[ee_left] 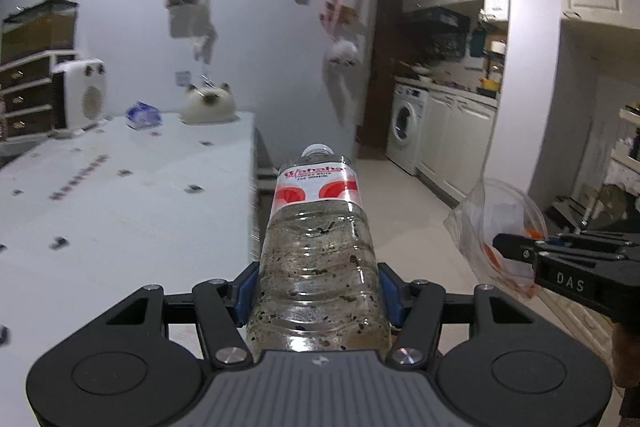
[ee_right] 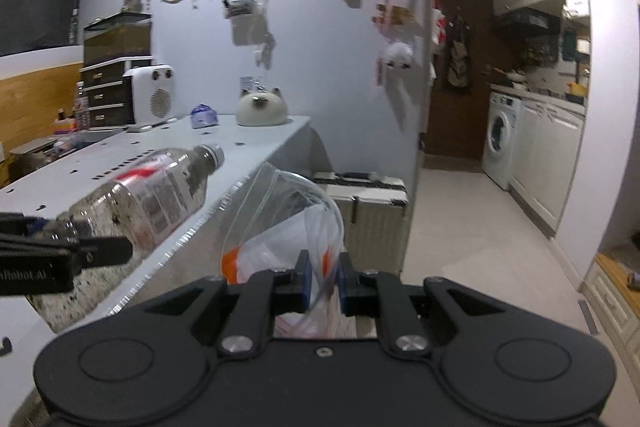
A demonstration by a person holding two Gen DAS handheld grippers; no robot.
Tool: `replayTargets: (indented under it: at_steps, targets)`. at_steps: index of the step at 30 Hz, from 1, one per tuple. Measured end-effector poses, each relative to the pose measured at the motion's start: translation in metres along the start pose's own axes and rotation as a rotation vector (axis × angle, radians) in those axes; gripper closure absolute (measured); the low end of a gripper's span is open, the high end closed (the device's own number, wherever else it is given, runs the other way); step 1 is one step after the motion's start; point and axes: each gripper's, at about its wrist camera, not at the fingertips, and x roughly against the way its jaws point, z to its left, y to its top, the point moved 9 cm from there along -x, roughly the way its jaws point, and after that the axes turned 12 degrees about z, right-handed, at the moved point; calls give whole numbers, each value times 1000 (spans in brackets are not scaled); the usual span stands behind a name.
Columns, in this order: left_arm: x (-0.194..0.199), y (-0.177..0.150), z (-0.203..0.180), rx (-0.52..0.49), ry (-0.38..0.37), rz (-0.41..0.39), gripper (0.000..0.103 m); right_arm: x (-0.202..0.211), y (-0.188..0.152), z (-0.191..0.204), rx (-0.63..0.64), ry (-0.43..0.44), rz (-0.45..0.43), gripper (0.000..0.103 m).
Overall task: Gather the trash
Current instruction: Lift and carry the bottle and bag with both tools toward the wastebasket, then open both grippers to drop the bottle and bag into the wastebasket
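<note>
A clear plastic bottle (ee_left: 316, 247) with a red-and-white label and dirty speckled inside points away from me, its white cap end forward. My left gripper (ee_left: 318, 291) is shut on its lower body, blue pads pressing both sides. The same bottle (ee_right: 148, 195) shows at the left of the right wrist view, held in the air beside the table edge. My right gripper (ee_right: 323, 281) is shut on a clear plastic bag (ee_right: 292, 227) with orange markings and white paper inside. That bag (ee_left: 496, 227) and the right gripper (ee_left: 520, 251) appear at the right of the left wrist view.
A white table (ee_left: 120, 211) runs along the left, bearing a cat-shaped white object (ee_left: 208, 105), a blue packet (ee_left: 142, 115) and a white heater (ee_left: 86, 93). A ribbed case (ee_right: 372, 211) stands by the table end. Tiled floor leads to a washing machine (ee_left: 406, 127) and white cabinets.
</note>
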Motion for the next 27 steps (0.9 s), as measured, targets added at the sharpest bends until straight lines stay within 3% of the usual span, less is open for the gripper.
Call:
replayTargets:
  at_steps: [9,14,19,23,27]
  targets:
    - [-55,-33,-58,-40,-86,130,43,-21,-45,-48,-89,-24,80,90]
    - [-107,-65,-80,7,-179,280,43,-44,-69,-68,-129,-35,147,90]
    - [-163,-96,-85,47,-162,401,43,-67,-95,-82,-157,-39,221,90]
    - [-206,-122,-78,134,-184,515,43,-89,-115,-90,-173,-38,287,90]
    - [-244,-132,-62,186,-157,573,43,-114,-131,-93,-191,-36,346,90]
